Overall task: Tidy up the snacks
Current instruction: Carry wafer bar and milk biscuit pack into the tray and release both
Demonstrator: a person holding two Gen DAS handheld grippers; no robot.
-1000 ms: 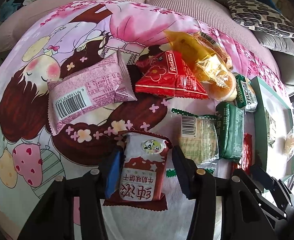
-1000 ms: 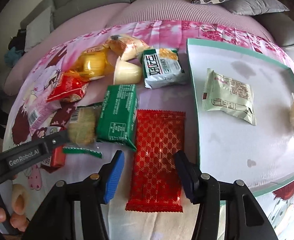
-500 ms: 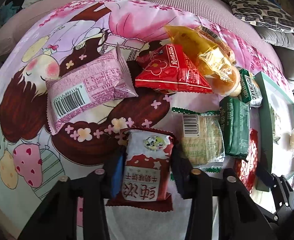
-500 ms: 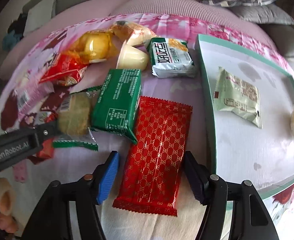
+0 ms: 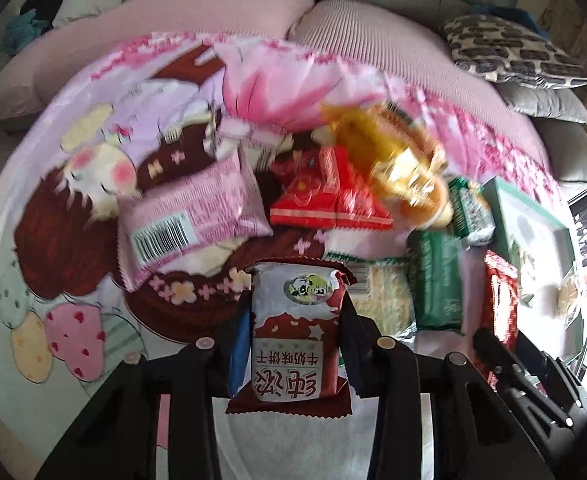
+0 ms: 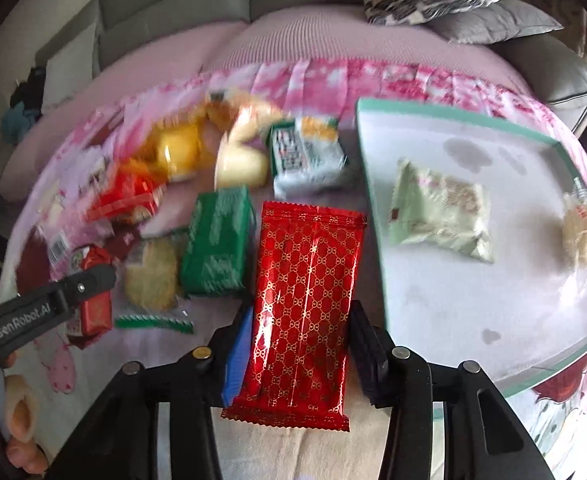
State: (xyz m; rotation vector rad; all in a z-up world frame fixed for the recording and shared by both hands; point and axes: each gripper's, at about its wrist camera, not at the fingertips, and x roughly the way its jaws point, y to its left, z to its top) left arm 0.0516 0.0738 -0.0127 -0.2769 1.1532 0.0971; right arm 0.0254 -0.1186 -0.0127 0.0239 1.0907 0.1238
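Note:
My left gripper (image 5: 295, 320) is shut on a brown-and-white biscuit packet (image 5: 295, 332) with a panda logo, lifted off the cartoon blanket (image 5: 93, 208). My right gripper (image 6: 301, 340) is shut on a long red foil packet (image 6: 305, 292) with a gold pattern, raised beside the green-rimmed white tray (image 6: 373, 208). The tray holds a pale green packet (image 6: 441, 216) and a clear-wrapped pastry (image 6: 581, 228). The left gripper shows in the right wrist view (image 6: 73, 292) at the left.
Loose snacks lie on the blanket: a pink packet (image 5: 189, 220), a red triangular packet (image 5: 325, 196), yellow bags (image 5: 385, 160), a green packet (image 6: 217, 244), a clear-wrapped cracker (image 6: 153, 276), a jelly cup (image 6: 241, 164) and a white-green packet (image 6: 305, 152). Sofa cushions (image 5: 513, 48) lie behind.
Both grippers closed on their packets and lifted them. The brown biscuit packet and the red foil packet now sit higher in view, and the scene is motion-blurred.

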